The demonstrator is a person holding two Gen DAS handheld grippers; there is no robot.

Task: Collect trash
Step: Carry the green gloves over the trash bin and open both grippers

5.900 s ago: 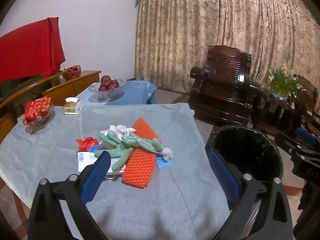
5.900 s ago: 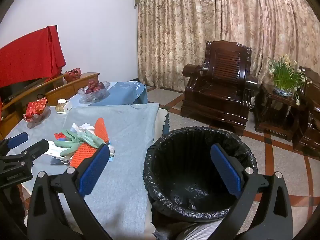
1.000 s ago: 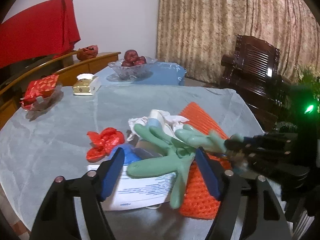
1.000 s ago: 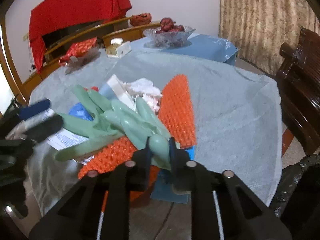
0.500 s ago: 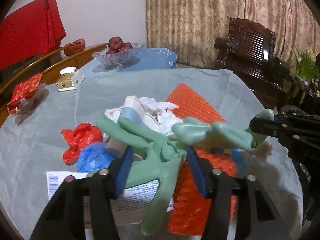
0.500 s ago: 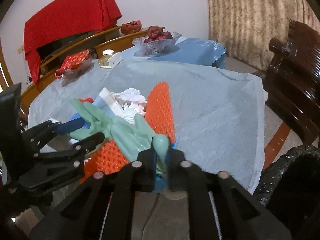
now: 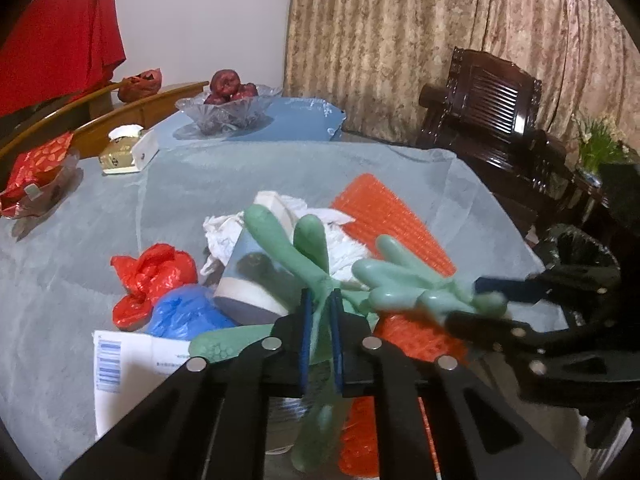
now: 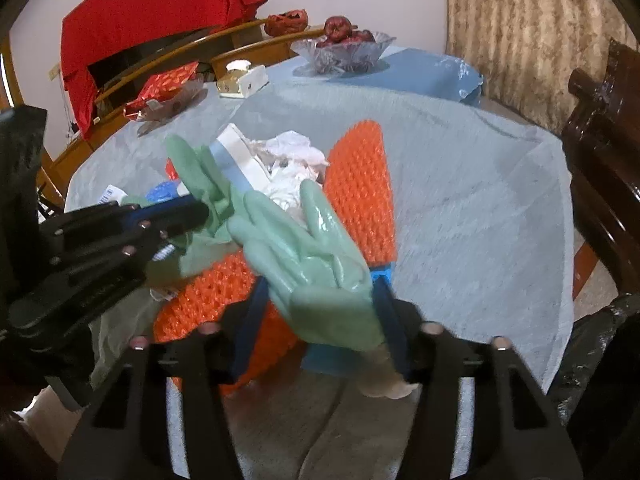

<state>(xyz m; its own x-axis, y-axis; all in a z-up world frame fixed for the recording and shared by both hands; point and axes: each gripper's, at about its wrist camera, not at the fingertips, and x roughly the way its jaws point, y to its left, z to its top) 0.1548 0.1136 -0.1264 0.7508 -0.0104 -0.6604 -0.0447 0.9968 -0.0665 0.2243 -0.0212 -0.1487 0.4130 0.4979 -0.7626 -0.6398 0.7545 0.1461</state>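
The left gripper (image 7: pixel 320 308) reaches forward low over the surface, its blue-padded fingers (image 7: pixel 306 320) drawn nearly together and pinching a green glove (image 7: pixel 288 252). The right gripper (image 8: pixel 320 312) comes in from the right side, its fingers (image 8: pixel 252 312) set wider apart, with a second green glove (image 8: pixel 308 256) lying between them

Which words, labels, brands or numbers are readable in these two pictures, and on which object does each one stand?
None can be read.
White paper sheet: a blue barcode and lines of small print, too blurred to read.
Gold and white box: dark marks on its side, too small to read.
Red patterned packet: pattern only; no words show.
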